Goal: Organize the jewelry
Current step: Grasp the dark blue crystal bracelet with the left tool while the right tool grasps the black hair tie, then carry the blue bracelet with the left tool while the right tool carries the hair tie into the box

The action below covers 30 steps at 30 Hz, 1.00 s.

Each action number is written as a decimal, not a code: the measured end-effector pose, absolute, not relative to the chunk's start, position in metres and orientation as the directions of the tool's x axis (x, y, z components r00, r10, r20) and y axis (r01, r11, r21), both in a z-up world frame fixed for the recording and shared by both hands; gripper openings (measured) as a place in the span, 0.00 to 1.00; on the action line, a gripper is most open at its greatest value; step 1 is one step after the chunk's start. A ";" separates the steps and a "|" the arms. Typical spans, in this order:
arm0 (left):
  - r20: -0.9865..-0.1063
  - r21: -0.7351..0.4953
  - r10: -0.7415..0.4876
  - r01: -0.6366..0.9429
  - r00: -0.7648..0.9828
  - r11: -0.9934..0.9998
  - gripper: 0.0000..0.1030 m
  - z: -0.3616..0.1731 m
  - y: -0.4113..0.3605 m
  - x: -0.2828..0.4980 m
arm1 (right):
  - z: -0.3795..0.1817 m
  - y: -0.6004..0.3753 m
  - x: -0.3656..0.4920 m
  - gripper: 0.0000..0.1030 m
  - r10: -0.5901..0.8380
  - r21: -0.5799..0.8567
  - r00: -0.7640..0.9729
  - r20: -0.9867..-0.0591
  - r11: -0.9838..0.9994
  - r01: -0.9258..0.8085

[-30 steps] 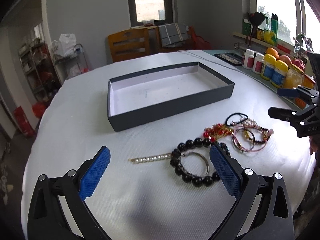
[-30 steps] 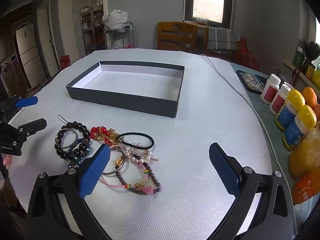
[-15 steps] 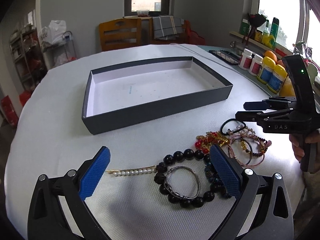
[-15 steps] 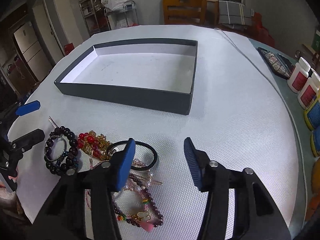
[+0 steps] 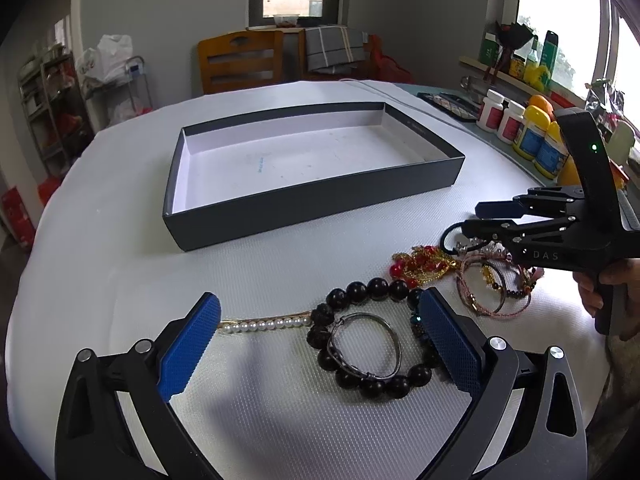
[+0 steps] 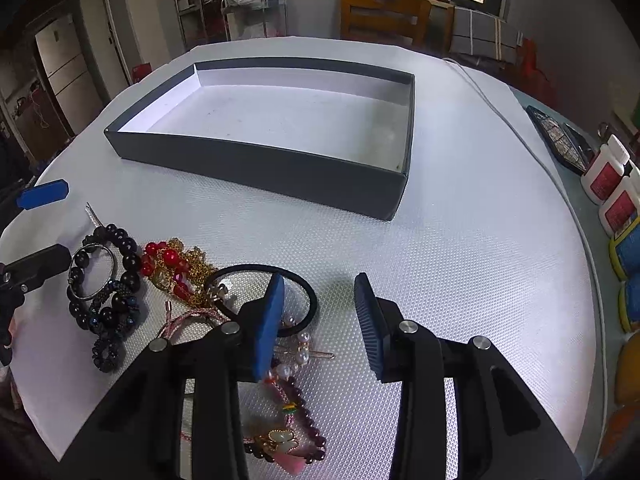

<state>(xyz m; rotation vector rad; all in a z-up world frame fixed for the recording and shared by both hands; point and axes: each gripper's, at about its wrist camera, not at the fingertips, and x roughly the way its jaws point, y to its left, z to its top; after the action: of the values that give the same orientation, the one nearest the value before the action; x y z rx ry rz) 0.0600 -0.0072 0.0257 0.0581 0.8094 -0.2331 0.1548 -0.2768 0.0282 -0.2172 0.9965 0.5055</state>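
A round white surface (image 5: 120,240) holds a flat dark box (image 5: 312,200) with a white inside. Nothing lies in the box. The jewelry sits in a little heap on the surface, near the box's long near wall but apart from it.

In the left wrist view, the left tool (image 5: 320,344) hangs over the heap with its blue pads wide apart. Between them lies a black bead bracelet (image 5: 360,344), and a thin silver ring (image 5: 364,344) lies inside it. A row of white pearls (image 5: 264,325) on a gold pin points to 9 o'clock from the bracelet. At 1 o'clock from the bracelet are red and gold beads (image 5: 420,266), then a few pink string bracelets (image 5: 492,288).

The right tool (image 6: 320,320) has just been closing its jaws, and they now stand partly shut with a gap between them. In the right wrist view, its left pad sits over a black hair tie (image 6: 260,300), with part of the tie's loop between the pads. The pads do not squeeze it. Small pearls (image 6: 300,350) and a purple bead bracelet (image 6: 308,432) lie under that tool. A hand (image 5: 612,292) holds the right tool at 3 o'clock in the left wrist view. Bottles (image 5: 520,128) stand at the far right edge.
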 end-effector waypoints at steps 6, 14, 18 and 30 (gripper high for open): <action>-0.727 -0.025 -0.181 0.238 0.662 0.971 0.98 0.024 -0.009 0.055 | 0.028 -0.285 0.159 0.03 0.356 0.114 0.441 -0.824 0.866 -0.486; -0.732 -0.020 -0.169 0.228 0.660 0.974 0.98 0.021 -0.008 0.057 | 0.044 -0.305 0.158 0.03 0.439 0.202 0.504 -0.744 0.866 -0.458; -0.739 -0.028 -0.187 0.247 0.647 0.969 0.96 0.020 -0.009 0.059 | 0.056 -0.316 0.155 0.03 0.466 0.226 0.547 -0.695 0.864 -0.449; -0.763 -0.077 -0.308 0.393 0.568 0.916 0.48 0.023 -0.034 0.056 | 0.061 -0.321 0.151 0.03 0.485 0.231 0.550 -0.680 0.854 -0.467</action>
<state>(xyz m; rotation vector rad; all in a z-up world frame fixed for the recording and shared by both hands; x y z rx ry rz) 0.0555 -0.0342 0.0227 0.1059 0.8744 -0.4127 0.1509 -0.3208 0.0606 0.0234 0.8126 0.5633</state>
